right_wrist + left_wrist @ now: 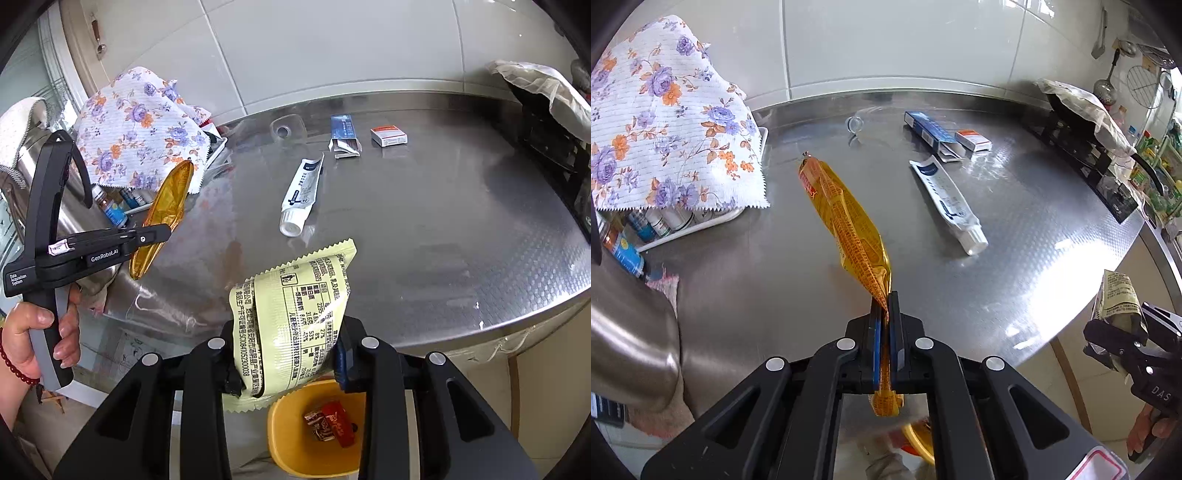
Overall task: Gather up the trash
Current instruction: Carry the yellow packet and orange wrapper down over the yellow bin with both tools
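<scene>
L gripper [884, 314] is clamped tight on an orange snack wrapper [846, 218]; the wrapper is pinched near its lower end, w/ most of its length sticking out fwd past the fingertips, above the counter [1015, 221], and a short tail hanging behind the pads. From the right wrist view the same L gripper [162, 234] is seen side-on at left, held by a hand [40, 332], the orange wrapper [162, 214] standing up and hanging down through the closed fingers.

R gripper [288, 350] is closed on a pale yellow-green snack bag [291, 317]: the bag is squeezed between the two fingers, bulging up and fwd beyond them, its bottom edge drooping below. Directly under that bag's lower end, beyond the counter edge, a yellow bin [291, 439] is seen w/ red and brown wrappers [328, 424] inside. In the left wrist view the R gripper [1123, 332] appears at far right w/ the pale bag [1119, 299] in it.

Left on the counter, well apart from both grippers: a white toothpaste tube [947, 205], a blue carton [932, 131] w/ open end, a small red-white box [973, 140], a clear plastic piece [857, 123]. A floral cloth [668, 122] is draped over a rack of bottles at the L side.
</scene>
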`<state>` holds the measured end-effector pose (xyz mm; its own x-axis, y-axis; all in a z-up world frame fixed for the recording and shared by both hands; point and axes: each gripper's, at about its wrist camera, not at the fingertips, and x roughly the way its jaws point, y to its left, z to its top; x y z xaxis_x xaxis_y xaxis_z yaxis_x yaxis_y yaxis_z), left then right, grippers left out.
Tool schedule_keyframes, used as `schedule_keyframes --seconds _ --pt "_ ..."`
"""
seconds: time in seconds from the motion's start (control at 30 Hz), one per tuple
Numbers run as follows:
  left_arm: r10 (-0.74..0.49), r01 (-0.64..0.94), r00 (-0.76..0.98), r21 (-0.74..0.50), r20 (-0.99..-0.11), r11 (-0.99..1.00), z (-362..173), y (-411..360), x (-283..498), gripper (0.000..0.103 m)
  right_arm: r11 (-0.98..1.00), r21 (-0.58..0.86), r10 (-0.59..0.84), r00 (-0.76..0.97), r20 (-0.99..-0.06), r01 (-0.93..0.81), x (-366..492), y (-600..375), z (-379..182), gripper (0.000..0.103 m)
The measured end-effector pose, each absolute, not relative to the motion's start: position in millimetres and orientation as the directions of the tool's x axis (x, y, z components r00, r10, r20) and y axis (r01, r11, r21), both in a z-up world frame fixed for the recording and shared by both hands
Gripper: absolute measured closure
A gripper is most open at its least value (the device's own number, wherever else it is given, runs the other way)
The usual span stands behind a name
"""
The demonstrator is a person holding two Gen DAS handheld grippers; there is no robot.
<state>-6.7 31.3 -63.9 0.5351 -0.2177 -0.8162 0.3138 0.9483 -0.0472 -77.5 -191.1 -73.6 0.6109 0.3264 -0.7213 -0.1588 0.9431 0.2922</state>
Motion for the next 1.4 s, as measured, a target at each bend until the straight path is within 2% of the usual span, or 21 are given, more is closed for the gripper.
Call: schedule_keyframes --seconds 0.43,0.7,1.07,1.4 --pt "-0.283 0.441 0.494 -0.043 -0.822 0.897 -61 -5 -103 0.099 0.938 0.336 0.318 0.598 -0.735 -0.086 -160 -216 -91 0.068" --pt "-0.34 0.565 0.403 -0.061 -0.85 0.823 -81 -10 -158 0.099 0.941 0.337 0.287 0.588 -0.756 -0.026 -205 -203 -104 0.068" --pt "-0.353 0.737 0.185 -0.108 -0.917 0.668 -148 -12 -211 0.099 0.941 0.338 0.297 0.477 -0.827 0.001 -247 -195 -156 0.068" --pt "-0.282 0.753 -0.062 -0.23 -0.958 0.617 -244 -26 -174 0.099 0.936 0.346 0.35 0.269 -0.897 -0.061 -208 -203 -243 0.068"
